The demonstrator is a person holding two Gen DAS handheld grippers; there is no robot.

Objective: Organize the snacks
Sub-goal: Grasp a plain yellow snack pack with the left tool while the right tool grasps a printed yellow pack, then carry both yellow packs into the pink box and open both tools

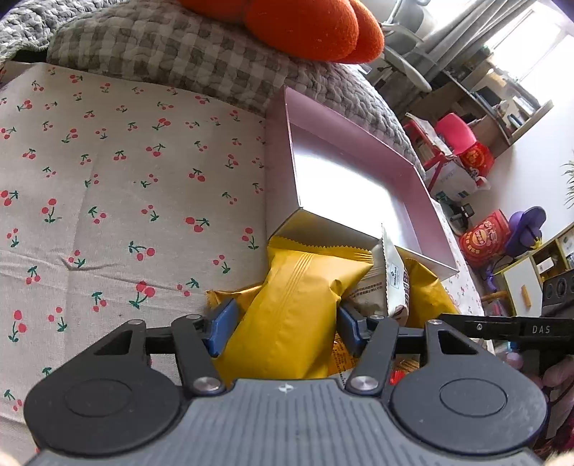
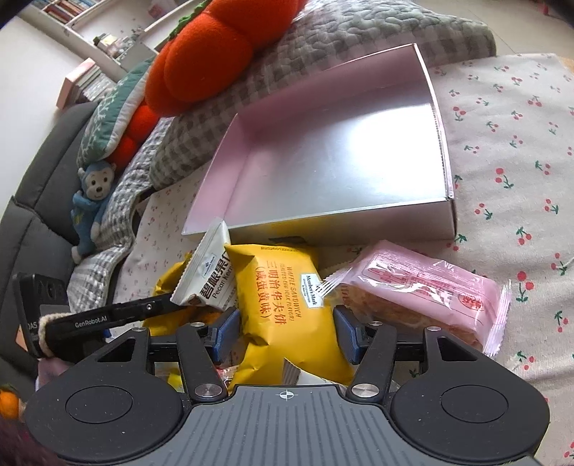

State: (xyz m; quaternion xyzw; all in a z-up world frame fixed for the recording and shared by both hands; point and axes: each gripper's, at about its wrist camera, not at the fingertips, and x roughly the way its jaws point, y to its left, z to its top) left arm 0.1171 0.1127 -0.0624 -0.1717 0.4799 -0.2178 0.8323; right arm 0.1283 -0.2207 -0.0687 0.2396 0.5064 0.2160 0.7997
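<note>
On a cherry-print cloth (image 1: 107,186), a pile of snack packets lies in front of an open pink box (image 1: 278,150) with a shiny silver inside, also seen as the box (image 2: 340,224) in the right wrist view. My left gripper (image 1: 286,328) is shut on a yellow packet (image 1: 290,304) that shows its back seam. My right gripper (image 2: 286,333) is shut on a yellow waffle sandwich packet (image 2: 283,297). A white pecan packet (image 2: 211,283) leans between the two yellow ones. A pink packet (image 2: 423,290) lies to the right of my right gripper.
A checked quilt (image 1: 179,53) and an orange plush cushion (image 1: 305,28) rise behind the box. A blue monkey toy (image 2: 91,200) sits at the left on a dark sofa. One of the left gripper's fingers (image 2: 107,317) reaches in from the left under the white packet.
</note>
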